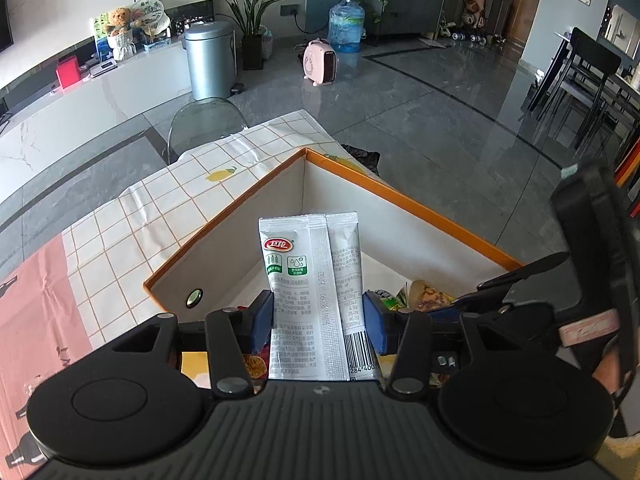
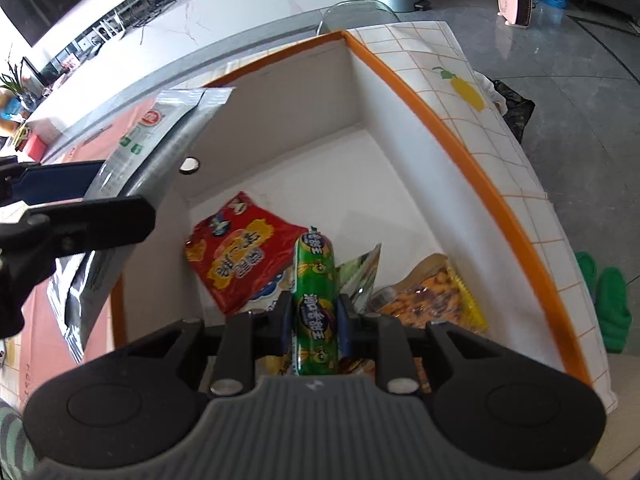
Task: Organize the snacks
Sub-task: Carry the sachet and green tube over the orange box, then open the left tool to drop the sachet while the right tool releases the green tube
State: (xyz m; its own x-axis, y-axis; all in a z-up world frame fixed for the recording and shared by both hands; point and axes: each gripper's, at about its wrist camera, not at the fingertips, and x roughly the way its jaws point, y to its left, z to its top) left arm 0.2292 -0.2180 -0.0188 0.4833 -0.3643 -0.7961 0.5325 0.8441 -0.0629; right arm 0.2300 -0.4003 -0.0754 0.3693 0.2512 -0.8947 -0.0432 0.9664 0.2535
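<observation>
Nearest to us, our left gripper pinches a flat white foil snack sachet with a red logo and a barcode between its blue pads, holding it upright over the near edge of the orange-rimmed, white-lined cardboard box. Our right gripper is clamped on a green plastic-wrapped sausage stick, which points forward above the box floor. In the right wrist view the sachet and the left gripper show at the left, over the box's left wall.

Below the sausage, inside the box, we see a red crinkled snack bag with yellow lettering lying flat, a silvery foil packet beside it, and a clear yellow-edged bag of brown snacks against the right wall.

The box rests on a white grid-patterned tablecloth with yellow lemons. Farther off stand a silver metal bin, a pink heater and a blue water jug on the grey floor.
</observation>
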